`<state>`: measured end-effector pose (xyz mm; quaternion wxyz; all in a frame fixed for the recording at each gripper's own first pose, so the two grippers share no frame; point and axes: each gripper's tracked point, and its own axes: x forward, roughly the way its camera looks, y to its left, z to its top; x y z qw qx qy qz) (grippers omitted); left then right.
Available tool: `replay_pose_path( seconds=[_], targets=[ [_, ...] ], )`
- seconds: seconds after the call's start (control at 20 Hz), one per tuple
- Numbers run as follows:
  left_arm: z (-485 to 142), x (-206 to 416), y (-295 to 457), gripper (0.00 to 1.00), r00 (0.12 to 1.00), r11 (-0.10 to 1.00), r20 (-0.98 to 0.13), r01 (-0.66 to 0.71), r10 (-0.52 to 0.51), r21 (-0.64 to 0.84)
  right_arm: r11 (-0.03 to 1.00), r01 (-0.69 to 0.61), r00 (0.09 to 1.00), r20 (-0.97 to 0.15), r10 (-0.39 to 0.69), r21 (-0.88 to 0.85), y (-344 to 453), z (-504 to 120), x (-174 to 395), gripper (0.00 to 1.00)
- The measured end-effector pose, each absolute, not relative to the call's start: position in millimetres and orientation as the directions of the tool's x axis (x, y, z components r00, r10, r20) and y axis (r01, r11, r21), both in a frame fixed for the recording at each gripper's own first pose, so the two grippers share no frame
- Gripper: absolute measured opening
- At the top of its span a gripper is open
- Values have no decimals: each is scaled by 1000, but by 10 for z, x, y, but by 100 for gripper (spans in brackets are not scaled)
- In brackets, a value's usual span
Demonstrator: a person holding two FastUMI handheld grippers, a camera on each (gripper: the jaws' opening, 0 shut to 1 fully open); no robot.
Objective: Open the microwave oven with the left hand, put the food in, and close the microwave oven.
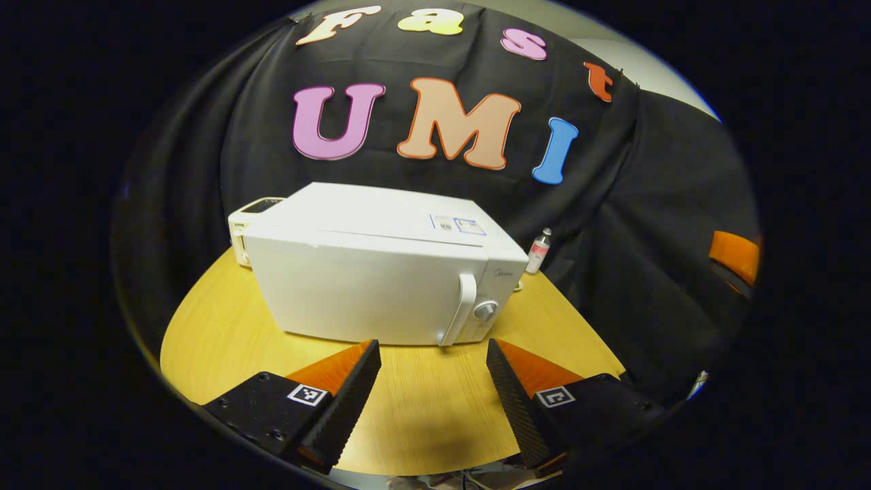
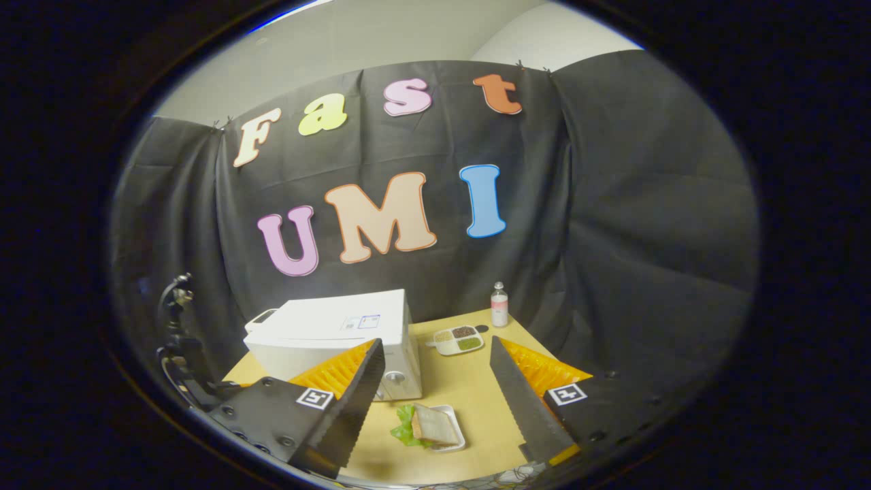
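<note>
We stand at the wooden desk (image 1: 422,408) with the white microwave oven (image 1: 381,272) shut, its door flush and its vertical handle (image 1: 464,306) untouched beside the round dial (image 1: 485,311). In the left gripper view, our left claw (image 1: 433,354) hangs wide and empty in front of the oven, aimed roughly at the handle but apart from it. In the right gripper view, our right claw (image 2: 435,354) is likewise wide and holds nothing, poised above the food: a sandwich with a green leaf on a small white tray (image 2: 435,427), which lies on the desk just in front of the oven's control-panel corner. Farther back sit a divided dish (image 2: 458,339) of grains and a small bottle (image 2: 499,304).

We judge the task barely begun, with the door first to be pulled. The risks from here, as we read them: the door appears hinged on the side away from the handle, so a pull that is not square could drag the light oven across the desk. A claw closing on the dial instead of the handle would turn it, not open anything. The shallow tray could tip or shed its sandwich if pinched by one rim.
</note>
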<state>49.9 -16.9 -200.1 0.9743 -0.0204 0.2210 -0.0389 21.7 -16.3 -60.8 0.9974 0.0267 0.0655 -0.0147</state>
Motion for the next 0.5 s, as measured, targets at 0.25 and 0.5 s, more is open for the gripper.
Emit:
replay_pose_path(
  seconds=[0.25, 0.5],
  targets=[
    [-2453, 793, -272, 95, 845, 994, -524, 68, -105, -90, 994, 88, 985, -154, -77, 63, -334, -722, 164, 92],
    [-2713, 1175, -403, 94, 811, 995, -578, 62, -93, -73, 989, 113, 981, -168, -96, 93, -446, -755, 172, 92]
  ],
)
